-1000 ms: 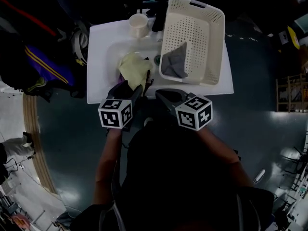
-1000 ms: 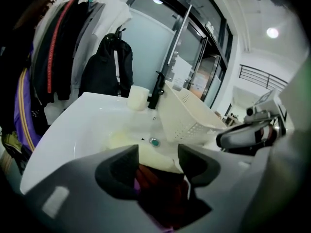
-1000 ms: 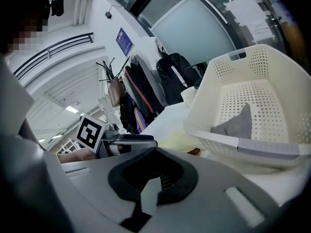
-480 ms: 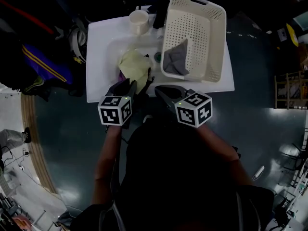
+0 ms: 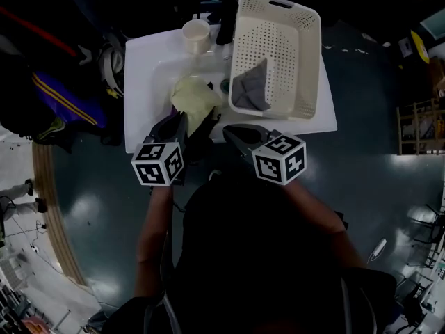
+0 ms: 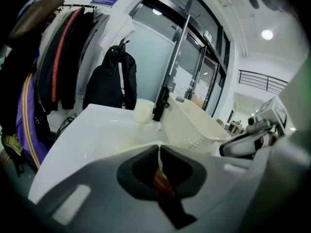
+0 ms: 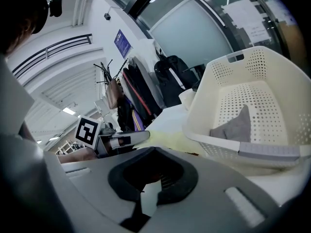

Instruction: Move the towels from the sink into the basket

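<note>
A pale yellow towel (image 5: 195, 94) lies crumpled in the basin of the white sink (image 5: 146, 61). My left gripper (image 5: 188, 121) reaches its near edge and is shut on it. A thin strip of yellow cloth shows pinched between the jaws of the left gripper (image 6: 159, 147). A grey towel (image 5: 252, 88) lies inside the cream basket (image 5: 309, 61), which stands on the sink's right side. My right gripper (image 5: 233, 133) hovers at the sink's front edge, shut with nothing in it. Ahead of the right gripper (image 7: 154, 149) are the basket (image 7: 228, 76) and the grey towel (image 7: 237, 125).
A cream cup (image 5: 197, 35) and a black faucet (image 5: 226, 23) stand at the back of the sink. Coats and a bag hang on a rack (image 6: 58, 57) to the left. Dark floor surrounds the sink.
The left gripper's jaws have closed on the yellow towel's edge, and its marker cube has shifted slightly left and toward me. The right gripper has hardly moved.
</note>
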Available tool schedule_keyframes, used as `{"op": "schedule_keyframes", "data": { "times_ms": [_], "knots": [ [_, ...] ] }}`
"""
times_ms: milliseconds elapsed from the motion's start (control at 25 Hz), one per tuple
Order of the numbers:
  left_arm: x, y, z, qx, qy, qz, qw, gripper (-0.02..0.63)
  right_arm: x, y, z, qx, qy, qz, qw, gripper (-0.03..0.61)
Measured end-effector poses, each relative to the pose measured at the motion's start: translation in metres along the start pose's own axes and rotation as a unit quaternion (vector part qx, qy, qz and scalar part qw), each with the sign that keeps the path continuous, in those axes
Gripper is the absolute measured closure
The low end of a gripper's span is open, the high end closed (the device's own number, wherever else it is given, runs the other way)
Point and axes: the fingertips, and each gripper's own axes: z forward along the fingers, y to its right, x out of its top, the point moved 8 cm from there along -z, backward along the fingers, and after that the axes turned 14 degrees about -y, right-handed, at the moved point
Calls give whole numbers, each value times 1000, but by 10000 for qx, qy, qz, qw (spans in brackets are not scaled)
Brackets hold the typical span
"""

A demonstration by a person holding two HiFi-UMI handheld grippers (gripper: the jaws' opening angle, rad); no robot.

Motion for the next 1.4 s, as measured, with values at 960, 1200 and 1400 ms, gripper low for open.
{"op": "schedule_keyframes", "data": {
  "times_ms": [960,1200,1400],
  "knots": [
    [69,73,-39,419,1152,696,9900,604,-7,25,-63,8,399,-86,9992,580],
    [104,99,-47,211,1441,1002,9842,604,-6,27,-78,93,548,16,9985,580],
    [129,124,-45,-66,1596,1299,9786,604,-4,35,-88,17,657,52,9978,580]
  ]
}}
